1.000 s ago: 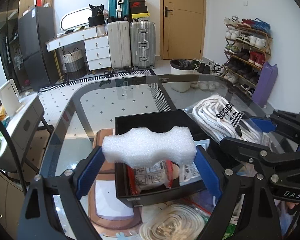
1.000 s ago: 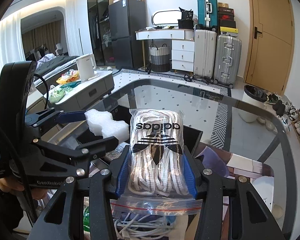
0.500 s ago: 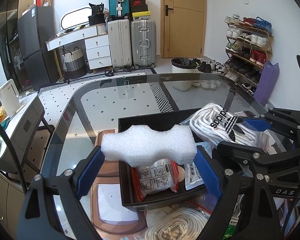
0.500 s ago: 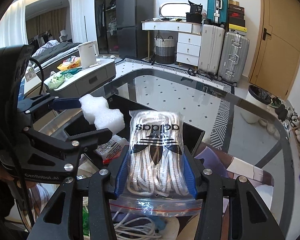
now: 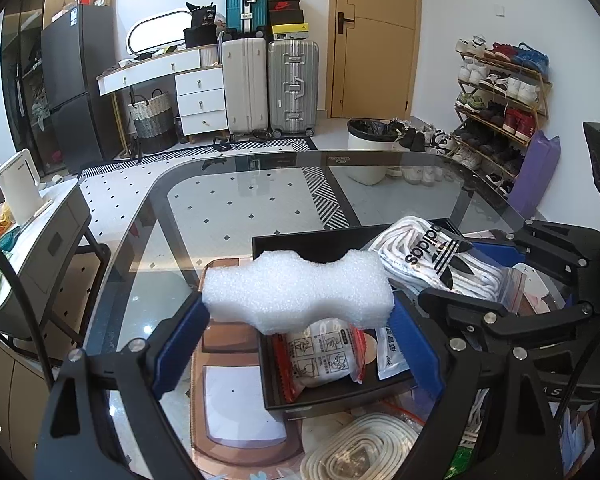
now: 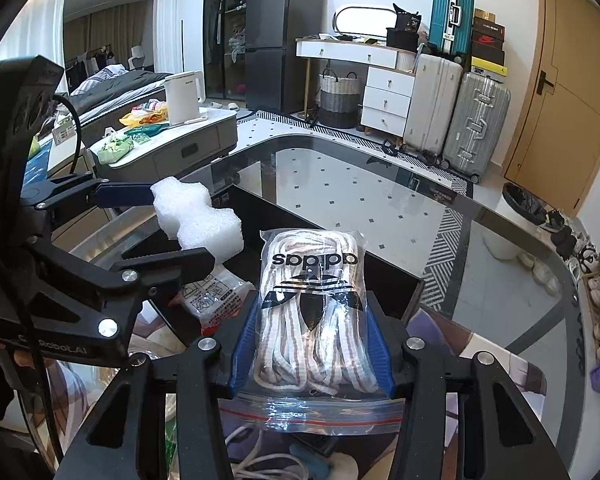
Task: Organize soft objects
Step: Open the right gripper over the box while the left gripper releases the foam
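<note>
My left gripper (image 5: pixel 298 322) clamps the white foam block (image 5: pixel 298 294) by its ends, held above the black tray (image 5: pixel 296 242). My right gripper (image 6: pixel 310 346) squeezes the zip bag of laces (image 6: pixel 312 304), print reads "adidas", held over the tray's far right part. The other gripper's body reads "GenRobot.AI", partly hidden. The tray sits near the glass table's (image 5: pixel 236 208) near edge; inside lie two packets: a red-edged one (image 5: pixel 320 354) with printed pictures, text too small to read, and a white one (image 5: pixel 390 354). A coiled white rope (image 5: pixel 360 446) lies at the near edge, in front of the tray. Beyond: tiled floor, three suitcases (image 5: pixel 270 80), one teal and upright on top, white drawers (image 5: pixel 200 98), a wooden door (image 5: pixel 374 32), a shoe rack (image 5: pixel 500 96), a dark fridge (image 5: pixel 76 76), one white bin (image 5: pixel 370 156).
</note>
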The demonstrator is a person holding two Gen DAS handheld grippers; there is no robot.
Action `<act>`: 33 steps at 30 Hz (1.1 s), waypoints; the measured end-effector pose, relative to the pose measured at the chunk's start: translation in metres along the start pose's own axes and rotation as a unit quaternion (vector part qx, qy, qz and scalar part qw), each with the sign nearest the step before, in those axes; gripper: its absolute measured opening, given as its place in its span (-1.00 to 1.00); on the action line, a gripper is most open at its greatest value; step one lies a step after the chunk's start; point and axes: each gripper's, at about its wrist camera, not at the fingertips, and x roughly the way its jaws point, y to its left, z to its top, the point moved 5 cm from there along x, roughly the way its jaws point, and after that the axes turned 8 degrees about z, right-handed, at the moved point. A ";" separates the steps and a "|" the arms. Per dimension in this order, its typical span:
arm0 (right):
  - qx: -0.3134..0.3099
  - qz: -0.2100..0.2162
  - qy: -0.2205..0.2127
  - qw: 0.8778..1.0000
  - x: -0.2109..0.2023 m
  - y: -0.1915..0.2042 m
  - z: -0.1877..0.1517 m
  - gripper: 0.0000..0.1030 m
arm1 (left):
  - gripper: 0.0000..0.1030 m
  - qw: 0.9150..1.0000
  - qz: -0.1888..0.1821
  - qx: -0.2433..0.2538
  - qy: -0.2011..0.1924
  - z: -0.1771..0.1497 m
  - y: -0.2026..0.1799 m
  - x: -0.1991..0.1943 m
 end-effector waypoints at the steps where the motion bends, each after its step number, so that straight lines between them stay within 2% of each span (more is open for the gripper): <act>1: -0.001 0.001 -0.002 1.000 -0.001 0.000 0.000 0.00 | 0.74 1.000 -0.001 0.000 0.000 0.000 0.000 -0.001; 2: -0.003 -0.002 -0.002 1.000 -0.002 0.000 0.000 0.02 | 0.74 1.000 -0.001 0.000 -0.001 0.000 0.001 -0.001; 4: -0.009 -0.012 -0.004 1.000 -0.005 0.000 -0.002 0.29 | 0.74 1.000 -0.003 0.001 -0.003 0.001 0.000 -0.002; 6: -0.011 -0.014 -0.009 1.000 -0.012 -0.001 -0.006 0.41 | 0.74 1.000 -0.005 0.003 -0.005 0.001 -0.002 -0.004; 11: -0.012 -0.023 -0.018 1.000 -0.032 -0.002 -0.014 0.46 | 0.74 1.000 -0.008 0.007 -0.010 0.001 -0.005 -0.008; 17: 0.012 -0.045 -0.040 0.998 -0.062 -0.018 -0.027 0.60 | 0.74 1.000 -0.008 0.011 -0.006 -0.001 -0.007 -0.008; 20: 0.022 -0.071 -0.028 0.997 -0.055 -0.028 -0.029 0.60 | 0.74 1.000 -0.012 0.012 -0.002 0.000 -0.010 -0.007; 28: 0.010 -0.054 -0.021 0.998 -0.028 -0.013 -0.015 0.60 | 0.77 1.000 0.000 0.026 -0.004 -0.002 -0.011 -0.013; 31: 0.016 -0.049 -0.023 0.998 -0.030 -0.013 -0.016 0.61 | 0.91 1.000 -0.012 0.021 -0.003 -0.002 -0.011 -0.017; 33: 0.022 -0.048 -0.028 0.998 -0.035 -0.014 -0.019 0.69 | 0.93 1.000 -0.014 0.024 -0.008 -0.003 -0.013 -0.021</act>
